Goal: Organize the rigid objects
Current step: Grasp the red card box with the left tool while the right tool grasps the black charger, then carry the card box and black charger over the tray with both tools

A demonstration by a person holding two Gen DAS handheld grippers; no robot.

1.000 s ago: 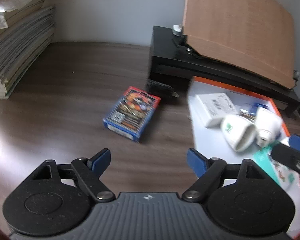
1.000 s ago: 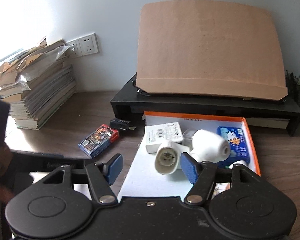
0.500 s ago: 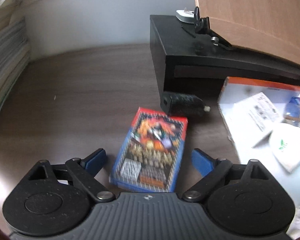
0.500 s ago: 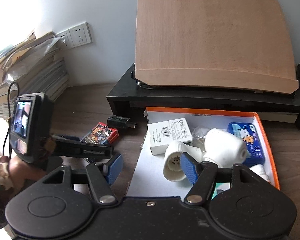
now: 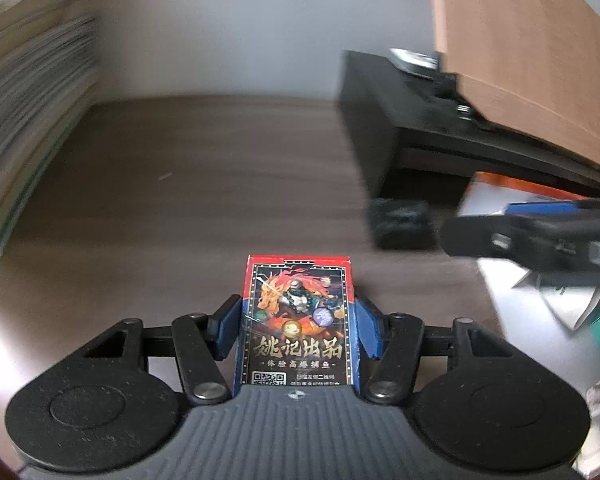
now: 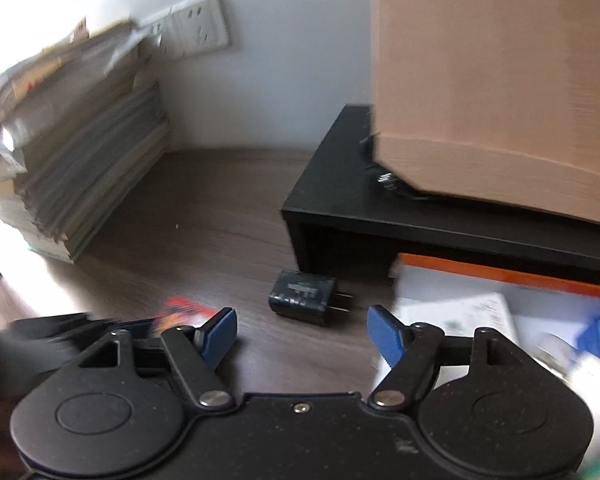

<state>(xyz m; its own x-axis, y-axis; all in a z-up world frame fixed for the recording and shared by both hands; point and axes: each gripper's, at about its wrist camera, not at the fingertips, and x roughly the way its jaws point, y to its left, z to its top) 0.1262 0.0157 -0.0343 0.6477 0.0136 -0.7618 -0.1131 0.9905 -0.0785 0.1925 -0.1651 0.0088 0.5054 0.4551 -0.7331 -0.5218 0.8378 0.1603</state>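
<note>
My left gripper (image 5: pixel 298 326) is shut on a red and blue card box (image 5: pixel 298 320), its blue pads pressed on both long sides. My right gripper (image 6: pixel 302 330) is open and empty, its fingers a little short of a black plug adapter (image 6: pixel 302 296) that lies on the desk; the adapter also shows blurred in the left wrist view (image 5: pixel 400 222). The card box shows as a red blur in the right wrist view (image 6: pixel 182 312). An orange-rimmed white tray (image 6: pixel 500 276) with a white box (image 6: pixel 460 316) and other items lies to the right.
A black monitor stand (image 6: pixel 380 216) carries a tilted brown board (image 6: pixel 500 80). A stack of papers (image 6: pixel 68 160) stands at the left by the wall. The right gripper's arm (image 5: pixel 540 240) crosses the left wrist view above the tray (image 5: pixel 520 184).
My left gripper closed on the card box, which was lying loose between its open fingers. My right gripper swung left from over the tray toward the black plug adapter.
</note>
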